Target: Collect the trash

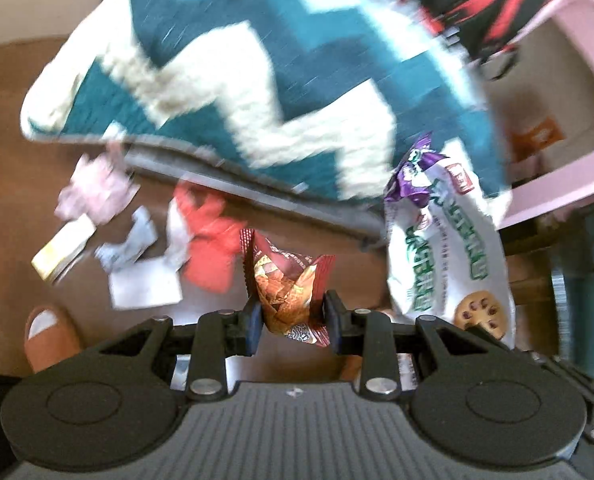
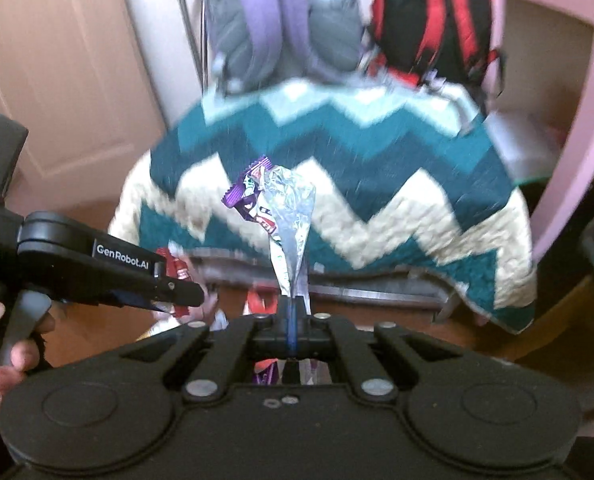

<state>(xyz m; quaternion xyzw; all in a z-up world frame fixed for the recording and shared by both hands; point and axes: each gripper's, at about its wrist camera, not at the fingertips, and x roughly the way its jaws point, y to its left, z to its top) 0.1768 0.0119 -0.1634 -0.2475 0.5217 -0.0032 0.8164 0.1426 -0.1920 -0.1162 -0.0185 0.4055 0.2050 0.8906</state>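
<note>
Wrappers fill both grippers: the left gripper (image 1: 293, 314) pinches a crumpled red-and-orange chip bag (image 1: 285, 280) between its blue-padded fingers (image 1: 253, 320), while the right gripper (image 2: 293, 312) has its jaws fully together on the tail of a white cookie bag (image 2: 285, 216) with a purple top, which stands up ahead of the tips. In the left wrist view that cookie bag (image 1: 445, 248) hangs just right of the left tool. Ahead and left of it, below, more litter lies on the brown floor (image 1: 9, 184): a red wrapper (image 1: 209, 240), pink crumpled paper (image 1: 97, 192) and a white sheet (image 1: 145, 288). Beyond both tools is a teal-and-cream zigzag blanket (image 2: 357, 184)
</note>
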